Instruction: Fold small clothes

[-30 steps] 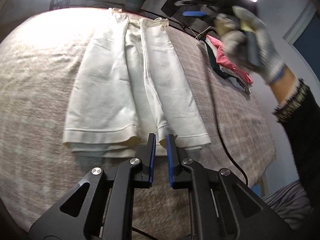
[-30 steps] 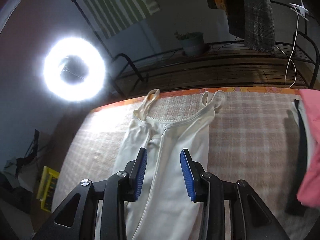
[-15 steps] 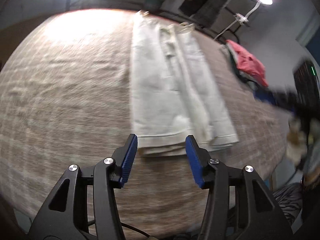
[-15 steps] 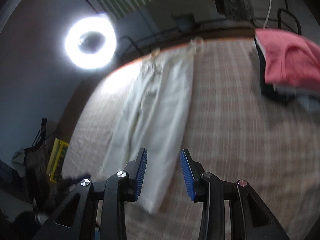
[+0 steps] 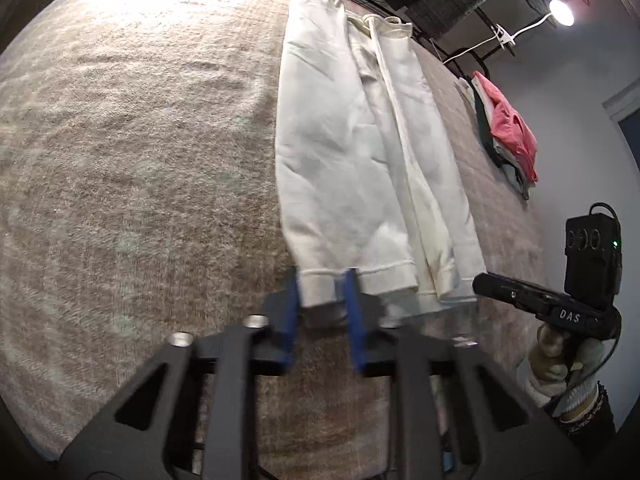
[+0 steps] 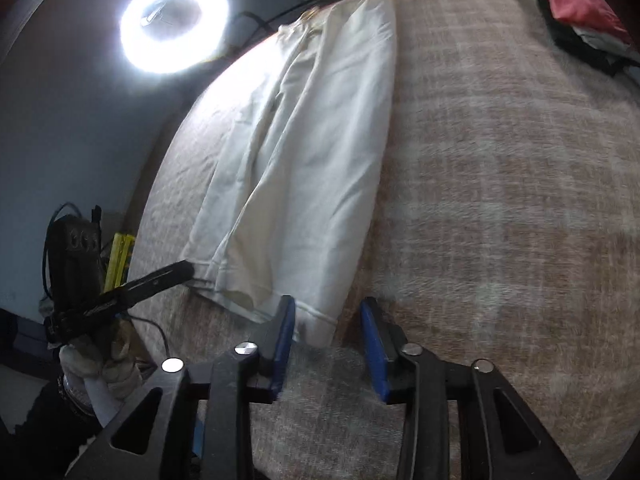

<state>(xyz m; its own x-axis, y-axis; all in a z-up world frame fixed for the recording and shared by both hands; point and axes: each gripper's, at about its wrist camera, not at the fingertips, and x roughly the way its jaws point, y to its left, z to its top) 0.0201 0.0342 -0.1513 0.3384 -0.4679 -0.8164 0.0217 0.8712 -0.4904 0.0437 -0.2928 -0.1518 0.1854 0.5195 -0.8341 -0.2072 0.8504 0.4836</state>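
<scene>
left gripper (image 5: 321,307) is spread w/ the near-left hem corner of the white garment (image 5: 360,152) between its blue pads, not pinched. garment lies folded lengthwise from near edge to far edge of the plaid bedcover (image 5: 132,152). right gripper (image 6: 327,338) is spread round the near-right hem corner; folded clothes pile (image 5: 506,132) by the right edge.
</scene>
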